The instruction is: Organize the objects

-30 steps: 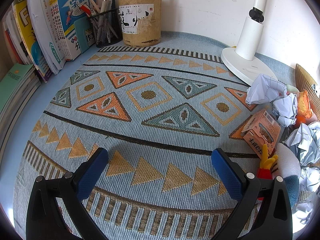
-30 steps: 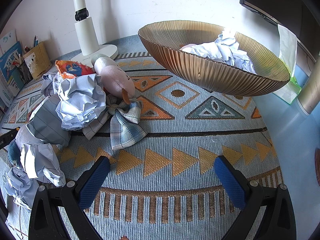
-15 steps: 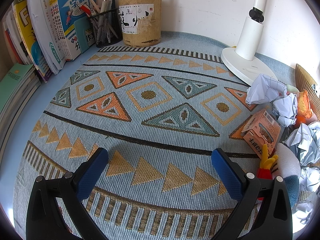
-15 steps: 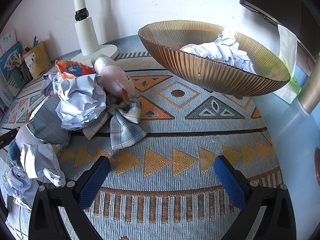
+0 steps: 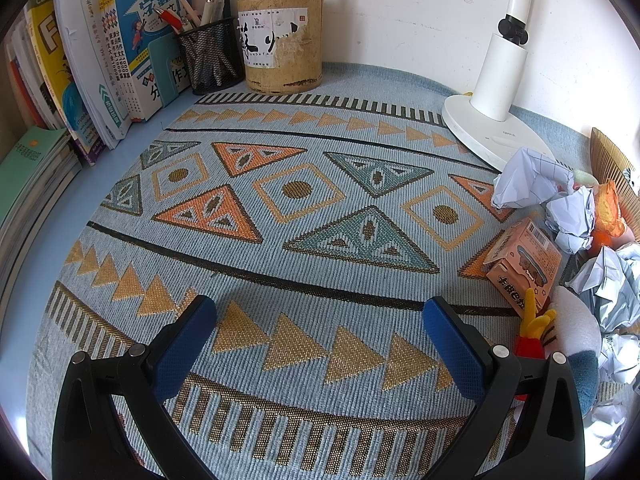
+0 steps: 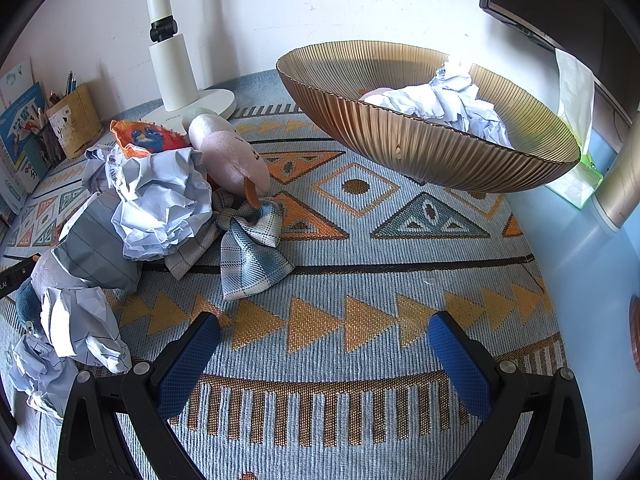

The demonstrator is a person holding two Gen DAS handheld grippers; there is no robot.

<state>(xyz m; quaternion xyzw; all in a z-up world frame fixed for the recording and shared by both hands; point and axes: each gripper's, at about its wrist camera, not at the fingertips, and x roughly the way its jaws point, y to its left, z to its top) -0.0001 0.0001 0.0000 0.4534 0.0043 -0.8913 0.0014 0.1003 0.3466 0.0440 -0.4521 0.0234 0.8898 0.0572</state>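
Note:
A pile of clutter lies on the patterned mat (image 6: 360, 280): crumpled paper balls (image 6: 160, 204), a pink plush toy (image 6: 232, 156) with a plaid bow (image 6: 250, 248), an orange snack bag (image 6: 144, 138). In the left wrist view the same pile sits at the right edge, with crumpled paper (image 5: 532, 180) and a small pink carton (image 5: 524, 260). A ribbed amber bowl (image 6: 420, 140) at the back right holds crumpled paper (image 6: 448, 100). My right gripper (image 6: 324, 334) hovers open over bare mat, right of the pile. My left gripper (image 5: 320, 320) is open too, with nothing between its fingers.
A white lamp base (image 5: 488, 128) stands at the back by the wall. A bamboo pen cup (image 5: 280, 40), a mesh pen holder (image 5: 210, 58) and upright books (image 5: 100, 60) line the back left. A tissue pack (image 6: 576, 152) and a dark monitor (image 6: 560, 0) sit far right.

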